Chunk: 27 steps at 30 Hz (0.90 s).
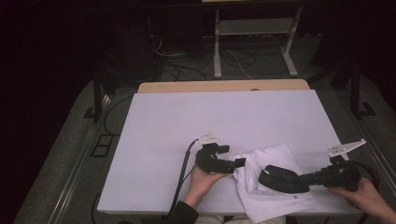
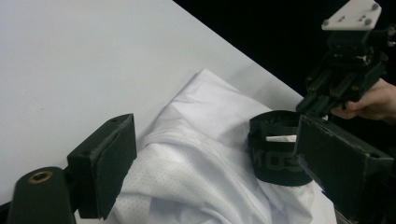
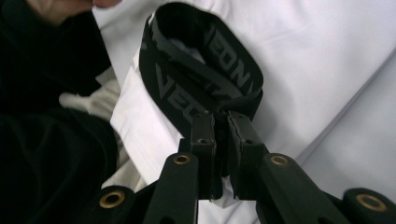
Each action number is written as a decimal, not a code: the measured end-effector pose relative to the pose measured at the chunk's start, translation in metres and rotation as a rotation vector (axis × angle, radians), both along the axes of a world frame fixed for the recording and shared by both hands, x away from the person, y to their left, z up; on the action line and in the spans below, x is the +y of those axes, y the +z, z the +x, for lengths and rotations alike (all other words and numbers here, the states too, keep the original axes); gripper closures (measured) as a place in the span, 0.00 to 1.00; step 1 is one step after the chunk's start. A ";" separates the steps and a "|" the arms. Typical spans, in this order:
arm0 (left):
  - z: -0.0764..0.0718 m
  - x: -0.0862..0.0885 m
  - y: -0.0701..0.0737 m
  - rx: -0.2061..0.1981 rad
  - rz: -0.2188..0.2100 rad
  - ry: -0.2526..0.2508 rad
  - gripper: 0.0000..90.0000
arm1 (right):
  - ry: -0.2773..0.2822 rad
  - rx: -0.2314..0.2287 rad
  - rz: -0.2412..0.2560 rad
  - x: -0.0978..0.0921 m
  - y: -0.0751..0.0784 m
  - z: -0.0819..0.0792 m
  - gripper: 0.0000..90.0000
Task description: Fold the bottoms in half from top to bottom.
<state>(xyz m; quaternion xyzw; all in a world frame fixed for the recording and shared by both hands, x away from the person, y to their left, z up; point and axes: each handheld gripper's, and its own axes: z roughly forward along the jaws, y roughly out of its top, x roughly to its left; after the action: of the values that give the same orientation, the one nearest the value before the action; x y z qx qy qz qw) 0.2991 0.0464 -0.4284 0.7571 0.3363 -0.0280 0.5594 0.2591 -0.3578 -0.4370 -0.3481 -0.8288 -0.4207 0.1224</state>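
A table [image 1: 187, 121] covered by a plain white sheet is seen, with a strip of bare wood exposed along its far edge. A crumpled white garment [image 1: 275, 161] is laid directly on it near the front right, partly overhanging the near edge.

High view: dim and grainy; the flat white rectangular table top [image 1: 219, 126] is the brightest area, evenly lit from above, with surroundings falling to black at 9 and 3 o'clock. Soft shadows lie in the folds of the crumpled white mesh-fabric garment [image 1: 273, 186]. Left gripper view: the 2 near jaws are blurred; background at 1 o'clock is black. Right gripper view: the looped black lettered elastic band [image 3: 201, 70] is soft-focused; white fabric glares toward 2 o'clock.
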 end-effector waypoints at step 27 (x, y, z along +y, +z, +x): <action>0.008 -0.001 0.001 0.002 -0.008 0.006 0.13 | 0.012 0.007 -0.109 -0.007 -0.006 -0.033 0.79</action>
<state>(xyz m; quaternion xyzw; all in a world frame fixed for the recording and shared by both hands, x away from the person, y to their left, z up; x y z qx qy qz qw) 0.3075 0.0457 -0.4270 0.7538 0.3389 -0.0285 0.5623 0.2258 -0.3649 -0.4432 -0.3508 -0.8521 -0.3729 0.1084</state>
